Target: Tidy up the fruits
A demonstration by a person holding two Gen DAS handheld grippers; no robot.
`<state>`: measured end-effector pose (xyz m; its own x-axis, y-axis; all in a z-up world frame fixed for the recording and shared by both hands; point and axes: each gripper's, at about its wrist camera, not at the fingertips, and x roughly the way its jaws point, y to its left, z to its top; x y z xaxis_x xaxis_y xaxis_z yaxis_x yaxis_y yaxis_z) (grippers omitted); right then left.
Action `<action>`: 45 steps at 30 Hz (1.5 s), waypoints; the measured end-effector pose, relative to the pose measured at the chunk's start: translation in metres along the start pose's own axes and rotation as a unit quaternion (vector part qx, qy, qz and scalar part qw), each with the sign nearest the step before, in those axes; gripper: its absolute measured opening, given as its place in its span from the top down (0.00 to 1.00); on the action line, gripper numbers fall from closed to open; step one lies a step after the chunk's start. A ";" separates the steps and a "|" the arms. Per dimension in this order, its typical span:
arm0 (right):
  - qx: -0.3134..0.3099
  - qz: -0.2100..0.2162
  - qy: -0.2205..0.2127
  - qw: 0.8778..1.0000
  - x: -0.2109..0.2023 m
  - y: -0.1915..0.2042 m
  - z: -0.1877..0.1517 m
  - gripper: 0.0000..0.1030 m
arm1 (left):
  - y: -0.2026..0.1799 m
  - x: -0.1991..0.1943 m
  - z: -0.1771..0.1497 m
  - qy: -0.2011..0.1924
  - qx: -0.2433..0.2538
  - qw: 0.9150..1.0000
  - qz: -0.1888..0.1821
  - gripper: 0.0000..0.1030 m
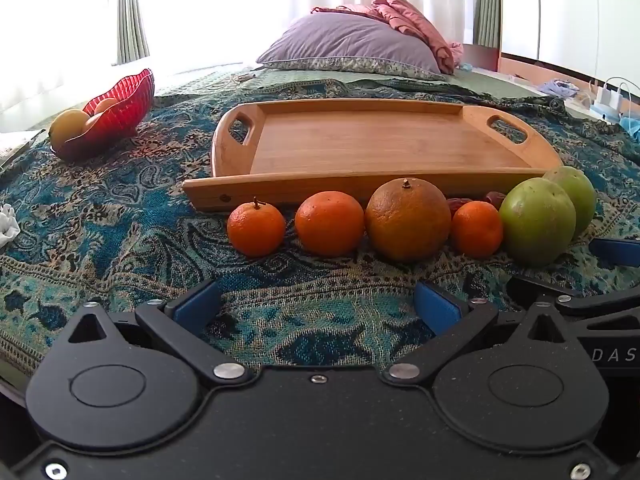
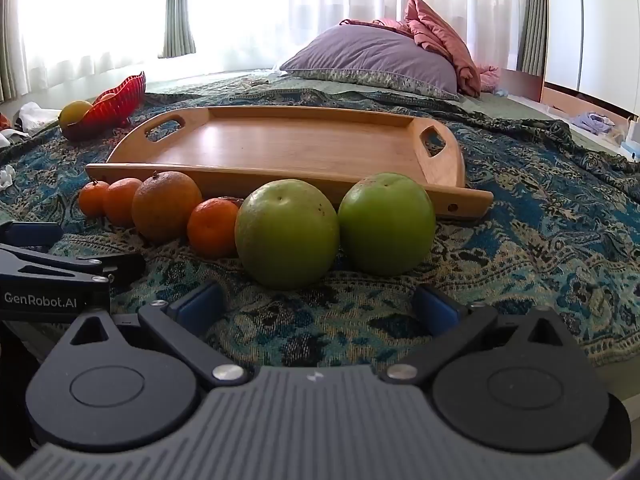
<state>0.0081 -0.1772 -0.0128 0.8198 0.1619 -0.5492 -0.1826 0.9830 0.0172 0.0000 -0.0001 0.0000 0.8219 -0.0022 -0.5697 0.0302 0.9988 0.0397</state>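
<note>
A row of fruit lies on the patterned bedspread in front of an empty wooden tray (image 1: 360, 140) (image 2: 296, 144). Left to right: a small mandarin (image 1: 256, 229) (image 2: 93, 199), a second mandarin (image 1: 329, 223) (image 2: 121, 201), a large dull orange (image 1: 407, 220) (image 2: 166, 206), a small mandarin (image 1: 477, 229) (image 2: 213, 227), and two green apples (image 1: 536, 227) (image 1: 576, 194) (image 2: 286, 234) (image 2: 386, 229). My left gripper (image 1: 316, 308) is open and empty, short of the oranges. My right gripper (image 2: 318, 306) is open and empty, short of the apples.
A red glass bowl (image 1: 120, 104) (image 2: 116, 102) holding yellow and orange fruit sits at the back left. A purple pillow (image 1: 352, 46) (image 2: 372, 58) and pink bedding lie behind the tray. Brown dates (image 1: 460, 203) lie behind the fruit row. Each gripper shows at the other view's edge.
</note>
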 end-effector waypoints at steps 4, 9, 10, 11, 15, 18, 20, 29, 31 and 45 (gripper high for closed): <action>-0.003 -0.002 -0.001 1.000 0.000 0.000 -0.001 0.00 | -0.003 0.000 0.000 -0.001 0.004 1.000 0.005 0.00; -0.004 -0.002 0.000 1.000 0.000 0.001 0.000 0.00 | -0.005 0.001 0.001 0.004 0.011 1.000 0.007 0.00; -0.003 -0.002 -0.001 1.000 -0.001 0.001 0.000 0.00 | -0.006 0.001 0.002 0.004 0.010 1.000 0.007 0.00; -0.003 -0.002 -0.001 1.000 -0.001 0.000 0.001 0.00 | -0.005 0.001 0.001 0.004 0.010 1.000 0.007 0.00; -0.004 -0.002 -0.001 1.000 -0.001 0.001 0.000 0.00 | -0.005 0.001 0.001 0.004 0.010 1.000 0.007 0.00; -0.004 -0.002 -0.001 1.000 -0.001 0.001 0.000 0.00 | -0.005 0.001 0.001 0.004 0.010 1.000 0.006 0.00; -0.004 -0.003 -0.001 1.000 -0.001 0.001 0.000 0.00 | -0.005 0.001 0.001 0.004 0.010 1.000 0.007 0.00; -0.002 -0.002 0.001 1.000 0.000 0.001 0.000 0.00 | -0.005 0.002 0.001 0.005 0.010 1.000 0.006 0.00; -0.003 -0.002 0.001 1.000 0.000 0.001 0.000 0.00 | -0.005 0.002 0.001 0.005 0.010 1.000 0.006 0.00; -0.003 -0.003 0.002 1.000 0.000 0.001 0.000 0.00 | -0.004 0.002 0.001 0.007 0.011 1.000 0.006 0.00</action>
<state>0.0081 -0.1766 -0.0123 0.8191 0.1565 -0.5520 -0.1812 0.9834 0.0100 0.0023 -0.0046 -0.0004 0.8147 0.0112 -0.5798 0.0320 0.9974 0.0643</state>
